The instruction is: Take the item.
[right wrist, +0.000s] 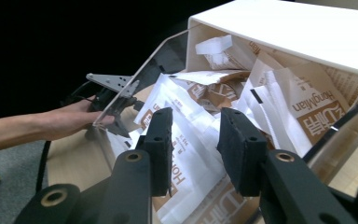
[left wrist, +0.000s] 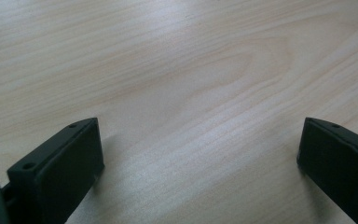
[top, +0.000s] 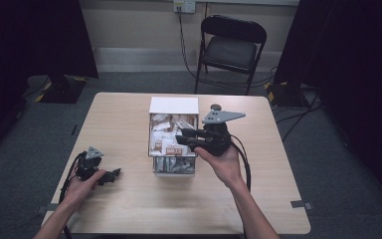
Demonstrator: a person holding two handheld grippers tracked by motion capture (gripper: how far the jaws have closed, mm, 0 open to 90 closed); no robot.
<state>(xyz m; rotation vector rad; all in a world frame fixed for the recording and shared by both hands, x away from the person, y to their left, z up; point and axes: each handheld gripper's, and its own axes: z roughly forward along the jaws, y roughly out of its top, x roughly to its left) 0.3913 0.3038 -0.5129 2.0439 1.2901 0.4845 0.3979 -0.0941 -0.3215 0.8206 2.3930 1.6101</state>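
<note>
A clear-walled box with a white top (top: 174, 105) stands in the middle of the table, its open part toward me and full of white and brown paper packets (top: 163, 135). My right gripper (top: 180, 138) hovers over that open part, pointing left. In the right gripper view its jaws (right wrist: 196, 126) stand apart just above a white packet (right wrist: 186, 93), with nothing pinched between the pads; the box's white top (right wrist: 298, 32) is behind. My left gripper (top: 114, 175) rests on the table at the left, and its jaws (left wrist: 200, 140) are wide open over bare wood.
The light wooden table (top: 129, 119) has free room left and right of the box. A black folding chair (top: 231, 47) stands beyond the far edge. The other hand with its gripper (right wrist: 109, 95) appears behind the box's clear wall in the right gripper view.
</note>
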